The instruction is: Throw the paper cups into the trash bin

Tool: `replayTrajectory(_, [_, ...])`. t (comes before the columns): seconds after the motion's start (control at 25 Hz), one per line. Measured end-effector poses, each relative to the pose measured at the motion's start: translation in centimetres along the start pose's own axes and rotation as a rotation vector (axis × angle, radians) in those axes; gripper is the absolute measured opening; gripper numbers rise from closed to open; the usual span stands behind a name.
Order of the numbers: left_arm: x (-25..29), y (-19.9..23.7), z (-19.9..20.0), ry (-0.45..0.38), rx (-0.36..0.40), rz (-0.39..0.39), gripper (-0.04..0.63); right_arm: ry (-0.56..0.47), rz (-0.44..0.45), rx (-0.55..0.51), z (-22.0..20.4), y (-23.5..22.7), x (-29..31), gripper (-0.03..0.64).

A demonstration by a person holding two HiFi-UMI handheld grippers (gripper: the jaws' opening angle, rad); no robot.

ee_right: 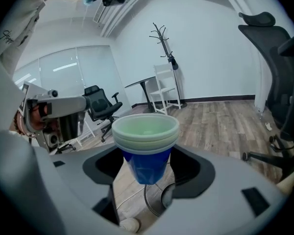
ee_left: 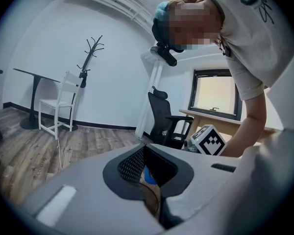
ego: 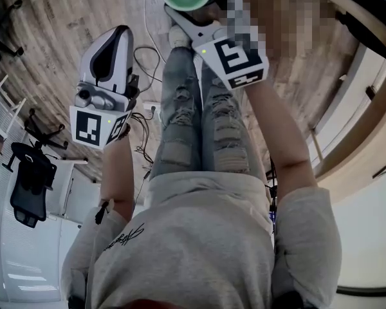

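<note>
The right tool (ee_right: 148, 166) is clamped on a stack of cups (ee_right: 146, 131). Its grey jaws stand only as far apart as the stack is wide and press the blue wall from both sides, low at the middle of the right gripper view. The stack stands upright. The outer cup is glossy blue and tapers downward. Several pale rolled rims are nested at its mouth, and the inside looks soft green. The jaw shells are smooth matte grey plastic with dark recesses round the pads.

The left tool (ee_left: 146, 173) holds nothing. Its jaws are drawn together to a thin slit, low in the middle of the left gripper view. One pad (ee_left: 131, 164) has a black mesh texture. A sliver of blue shows through the slit, and I cannot tell what it is.

In the head view the cups sit at the top centre. The right tool's marker cube (ego: 238, 58) lies just below them, white with black squares. Lower in that frame are a grey shirt (ego: 193, 243) and torn blue jeans (ego: 199, 114).

Beyond them lies the floor (ee_right: 220, 116), made of long grey-brown wood planks. Further off, at the middle of the left gripper view, stands a black office chair (ee_left: 164, 119). A slatted white chair (ee_left: 59, 106) is at the left, with a thin black coat rack (ee_left: 90, 53) above it against the white wall. A dark-framed window (ee_left: 215, 94) is at the right.
</note>
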State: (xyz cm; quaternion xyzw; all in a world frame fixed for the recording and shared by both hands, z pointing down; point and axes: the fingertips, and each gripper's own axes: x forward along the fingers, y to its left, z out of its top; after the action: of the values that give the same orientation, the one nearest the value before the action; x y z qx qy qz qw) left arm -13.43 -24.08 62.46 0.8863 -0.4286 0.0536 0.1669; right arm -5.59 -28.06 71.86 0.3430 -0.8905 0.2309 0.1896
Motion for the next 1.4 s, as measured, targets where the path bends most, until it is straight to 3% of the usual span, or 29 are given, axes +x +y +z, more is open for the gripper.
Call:
replayTrajectory(0.6, [-1.0,1.7,-2.0,0.021,-0.03,0.023,0.005,0.107,-0.087,0.041,-5.6,-3.2,4.5,0.296])
replayTrajectory(1.4, [-1.0,1.0,-4.0,0.053,-0.058,-0.018,0.005,0.336,-0.093,-0.021,-15.0,-5.8,9.0,0.296])
